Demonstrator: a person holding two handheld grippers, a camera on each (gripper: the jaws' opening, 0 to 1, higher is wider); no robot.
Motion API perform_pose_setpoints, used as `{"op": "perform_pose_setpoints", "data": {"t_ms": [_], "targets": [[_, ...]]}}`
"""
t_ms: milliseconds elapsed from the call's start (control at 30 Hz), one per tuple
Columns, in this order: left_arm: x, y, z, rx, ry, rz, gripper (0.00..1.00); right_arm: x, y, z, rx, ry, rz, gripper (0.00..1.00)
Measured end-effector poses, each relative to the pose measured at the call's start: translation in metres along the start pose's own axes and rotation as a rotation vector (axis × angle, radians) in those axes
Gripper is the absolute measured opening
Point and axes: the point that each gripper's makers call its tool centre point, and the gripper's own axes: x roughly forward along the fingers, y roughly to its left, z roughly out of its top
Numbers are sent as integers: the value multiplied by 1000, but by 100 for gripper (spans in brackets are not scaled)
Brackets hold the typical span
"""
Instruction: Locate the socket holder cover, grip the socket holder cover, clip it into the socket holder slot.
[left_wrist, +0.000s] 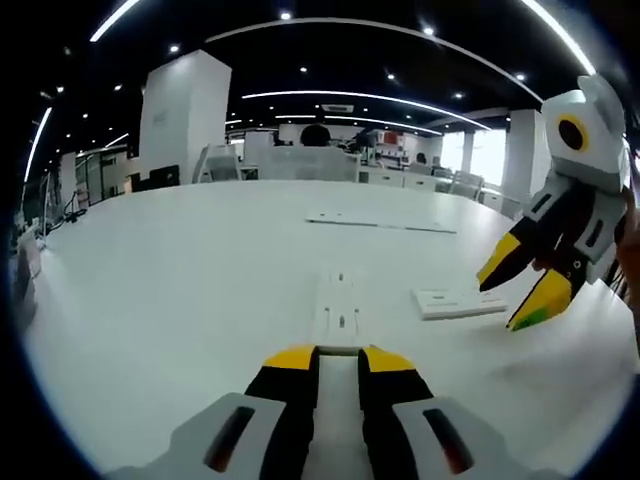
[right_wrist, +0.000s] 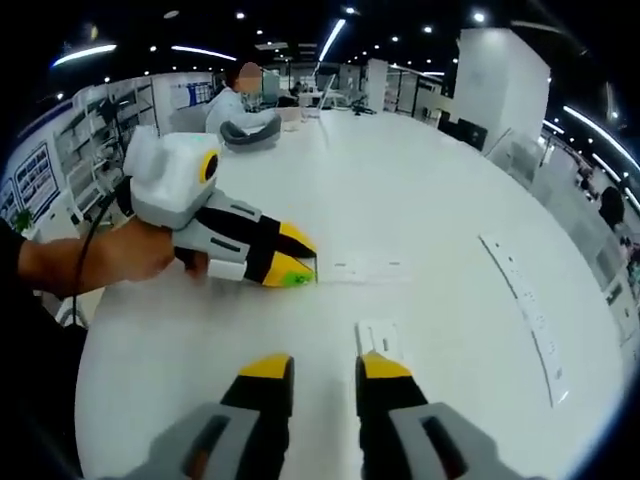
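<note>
A long white socket holder (left_wrist: 340, 300) lies on the white table (left_wrist: 180, 300), running away from my left gripper (left_wrist: 338, 358), whose jaws stand close together on its near end. The right gripper view shows that same gripper (right_wrist: 300, 265) closed on the end of the holder (right_wrist: 365, 270). The socket holder cover (left_wrist: 455, 303), a small flat white plate, lies just right of the holder. My right gripper (left_wrist: 512, 297) hovers open over its right end. In the right gripper view the cover (right_wrist: 378, 335) lies just ahead of the right gripper (right_wrist: 325, 367), nothing between its fingers.
A second long white strip (right_wrist: 525, 300) lies further out on the table; it is also seen in the left gripper view (left_wrist: 380, 223). A hand (right_wrist: 120, 255) holds the left gripper. A person (right_wrist: 240, 95) sits at the far side. Office desks and pillars stand beyond.
</note>
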Motion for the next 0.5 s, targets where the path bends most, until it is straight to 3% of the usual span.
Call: {"op": "perform_pose_setpoints", "data": {"t_ms": [200,300,500], "targets": [[0,-2,0,27,17,-14,21,-1,9,-9,31,15,-63,26],[0,-1,0,26,16,-39,22,0,0,-7,58,7,-114,26],[1,0,0,25,24,-93,21,1,3,-10,146,-20,-171,26]]}}
